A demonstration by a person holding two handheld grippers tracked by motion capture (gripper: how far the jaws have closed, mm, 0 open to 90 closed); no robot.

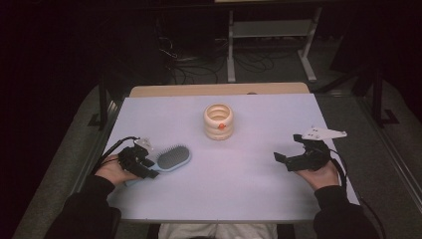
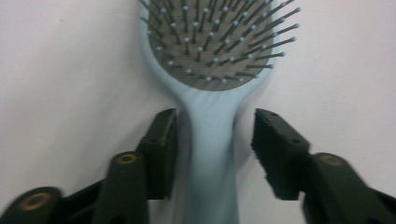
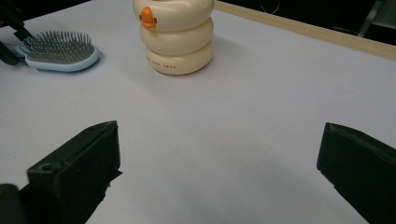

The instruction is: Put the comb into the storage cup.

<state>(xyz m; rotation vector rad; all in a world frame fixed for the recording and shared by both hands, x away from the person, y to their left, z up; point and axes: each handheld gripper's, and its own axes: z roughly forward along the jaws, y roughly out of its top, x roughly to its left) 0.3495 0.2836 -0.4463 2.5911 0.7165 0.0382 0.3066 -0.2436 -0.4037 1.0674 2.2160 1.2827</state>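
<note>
— What's happening on the left?

— The left gripper (image 1: 149, 168) sits over the handle of the pale blue hairbrush (image 1: 171, 158), which lies flat on the white table (image 1: 249, 174), bristles up. From the left gripper view the handle runs between the jaws; one pad looks right against it, the other has a sliver of gap.

— Middle?

— A cream ringed holder (image 1: 218, 121) with an orange duck bill, well apart from the brush.

— And the right?

— The right gripper (image 1: 288, 153) rests near the table's edge, jaws spread wide, nothing in them.

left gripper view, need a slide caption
Left gripper fingers straddle the blue hairbrush handle, not yet gripping it.
</note>
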